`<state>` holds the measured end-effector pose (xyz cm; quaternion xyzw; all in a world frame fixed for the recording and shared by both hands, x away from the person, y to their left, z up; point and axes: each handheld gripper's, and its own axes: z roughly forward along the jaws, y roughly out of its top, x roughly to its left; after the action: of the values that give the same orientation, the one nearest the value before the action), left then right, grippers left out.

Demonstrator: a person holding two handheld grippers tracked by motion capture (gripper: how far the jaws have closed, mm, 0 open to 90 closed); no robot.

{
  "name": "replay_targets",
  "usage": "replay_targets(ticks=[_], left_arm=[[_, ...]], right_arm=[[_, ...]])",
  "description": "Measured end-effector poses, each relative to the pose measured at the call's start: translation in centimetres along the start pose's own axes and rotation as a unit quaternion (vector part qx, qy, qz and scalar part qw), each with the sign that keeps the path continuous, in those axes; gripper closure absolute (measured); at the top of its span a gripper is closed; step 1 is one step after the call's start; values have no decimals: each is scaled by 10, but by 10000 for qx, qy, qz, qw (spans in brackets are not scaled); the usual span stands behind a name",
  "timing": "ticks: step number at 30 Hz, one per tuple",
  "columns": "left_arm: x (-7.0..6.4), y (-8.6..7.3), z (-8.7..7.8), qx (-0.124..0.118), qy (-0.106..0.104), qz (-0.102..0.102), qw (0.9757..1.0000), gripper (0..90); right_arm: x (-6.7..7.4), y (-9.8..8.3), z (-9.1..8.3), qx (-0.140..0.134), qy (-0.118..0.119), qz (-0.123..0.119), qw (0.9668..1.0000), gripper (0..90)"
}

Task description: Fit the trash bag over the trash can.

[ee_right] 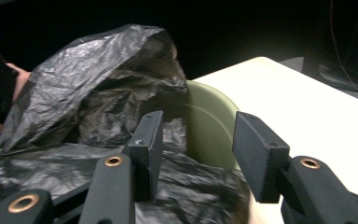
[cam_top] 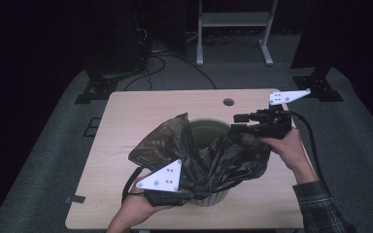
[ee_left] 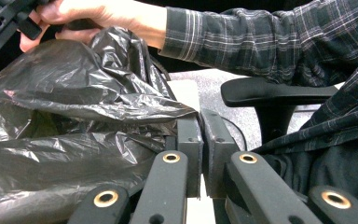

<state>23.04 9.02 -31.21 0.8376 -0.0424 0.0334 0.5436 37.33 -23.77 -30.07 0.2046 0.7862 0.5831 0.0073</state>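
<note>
A black plastic bag [cam_top: 223, 155] lies crumpled over a pale green bin [cam_top: 206, 130] in the middle of the wooden table [cam_top: 126, 121]. My left gripper [cam_top: 196, 191] is at the bin's near side, shut on the bag's edge. In the left gripper view the film [ee_left: 74, 84] runs taut to a point at the closed jaw tips [ee_left: 201, 119]. My right gripper [cam_top: 237, 124] hovers at the bin's far right, open. In the right gripper view its jaws [ee_right: 196, 135] stand apart over the bag [ee_right: 98, 70], with the bin's green rim [ee_right: 209, 126] behind the gap and nothing pressed between them.
A round hole [cam_top: 228, 102] sits near the table's far edge. A black chair armrest [ee_left: 275, 91] is close behind the left gripper. On the floor beyond stand a white frame [cam_top: 233, 19] and black stand bases [cam_top: 94, 90]. Bare tabletop [ee_right: 307, 102] stretches right of the bin.
</note>
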Motion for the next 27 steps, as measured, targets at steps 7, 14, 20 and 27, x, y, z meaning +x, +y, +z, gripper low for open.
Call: replay_targets(ticks=[7,14,20,27], left_arm=[[5,-2,1,-23,9,-62,10000,883],[6,-7,0,10,-39,-180,9998,890],[1,-16,-1,169,-128,-277,9994,890],[-1,-36,-23,419,66,-468,9980,890]], right_arm=[[9,10,14,209,29,-229,9995,504],[14,27,7,116,-64,-376,9992,491],[16,28,1,186,-113,-420,9989,490],[11,11,-6,244,-57,-282,9993,490]])
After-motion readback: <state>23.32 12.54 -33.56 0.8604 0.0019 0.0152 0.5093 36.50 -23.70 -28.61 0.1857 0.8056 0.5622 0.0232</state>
